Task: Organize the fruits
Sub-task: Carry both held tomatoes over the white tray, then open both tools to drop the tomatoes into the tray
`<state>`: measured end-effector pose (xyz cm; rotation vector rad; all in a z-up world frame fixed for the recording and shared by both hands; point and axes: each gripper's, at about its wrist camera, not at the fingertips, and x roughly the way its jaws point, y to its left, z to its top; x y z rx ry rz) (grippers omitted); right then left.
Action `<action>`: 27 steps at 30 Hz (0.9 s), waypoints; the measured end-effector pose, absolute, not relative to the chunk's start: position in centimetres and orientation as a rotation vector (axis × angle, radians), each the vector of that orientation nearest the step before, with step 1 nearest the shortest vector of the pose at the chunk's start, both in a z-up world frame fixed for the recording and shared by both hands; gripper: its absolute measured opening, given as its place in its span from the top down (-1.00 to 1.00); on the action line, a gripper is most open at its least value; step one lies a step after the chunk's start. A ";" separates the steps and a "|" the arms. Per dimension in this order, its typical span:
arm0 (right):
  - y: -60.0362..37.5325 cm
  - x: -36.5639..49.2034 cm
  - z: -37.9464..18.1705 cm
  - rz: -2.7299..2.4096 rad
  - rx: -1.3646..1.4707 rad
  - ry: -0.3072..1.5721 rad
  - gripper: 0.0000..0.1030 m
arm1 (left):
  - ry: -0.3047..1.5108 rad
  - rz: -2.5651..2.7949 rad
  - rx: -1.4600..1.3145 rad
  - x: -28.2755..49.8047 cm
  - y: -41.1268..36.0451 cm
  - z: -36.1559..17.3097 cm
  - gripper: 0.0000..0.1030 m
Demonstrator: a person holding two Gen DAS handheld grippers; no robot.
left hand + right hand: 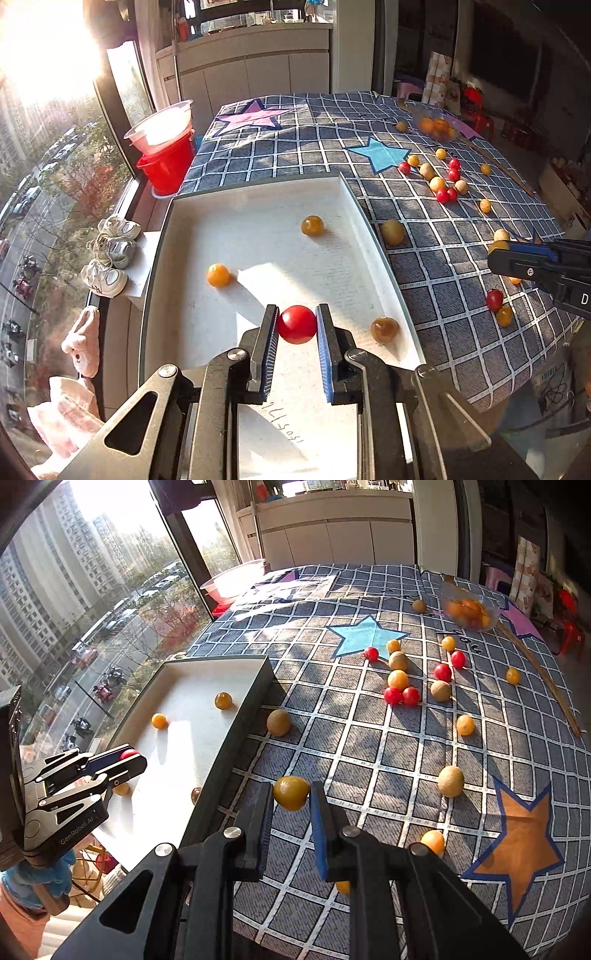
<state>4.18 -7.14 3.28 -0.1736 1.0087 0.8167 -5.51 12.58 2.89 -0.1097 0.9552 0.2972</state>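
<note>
My left gripper [297, 326] is shut on a red cherry tomato [297, 324] and holds it over the near part of the white tray [354, 206]. The tray holds several yellow fruits [312, 225]. In the right wrist view the left gripper [127, 755] shows above the tray [236, 720] with the red tomato [128, 753] between its fingers. My right gripper [291, 794] is shut on a yellow-brown fruit [291, 792] above the checked cloth, just right of the tray's wall. The right gripper [496, 254] also shows at the right edge of the left wrist view.
Several red tomatoes [392, 695], yellow fruits [398, 679] and brown kiwis [450, 781] lie scattered on the checked tablecloth [369, 746]. A clear bowl of orange fruit [469, 607] stands at the far right. A wooden stick [539, 672] lies beside it. A red bucket [168, 166] stands by the window.
</note>
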 end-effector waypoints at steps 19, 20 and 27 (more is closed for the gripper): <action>5.7 3.3 -0.8 0.903 -0.307 1.106 0.59 | 1.044 0.443 -0.195 -5.1 19.6 -1.6 0.58; 6.0 3.3 -1.1 0.902 -0.316 1.111 0.59 | 1.047 0.444 -0.193 -5.0 19.6 -1.8 0.58; 7.4 3.5 -2.5 0.889 -0.374 1.126 0.59 | 1.059 0.444 -0.165 -4.5 19.3 -2.3 0.58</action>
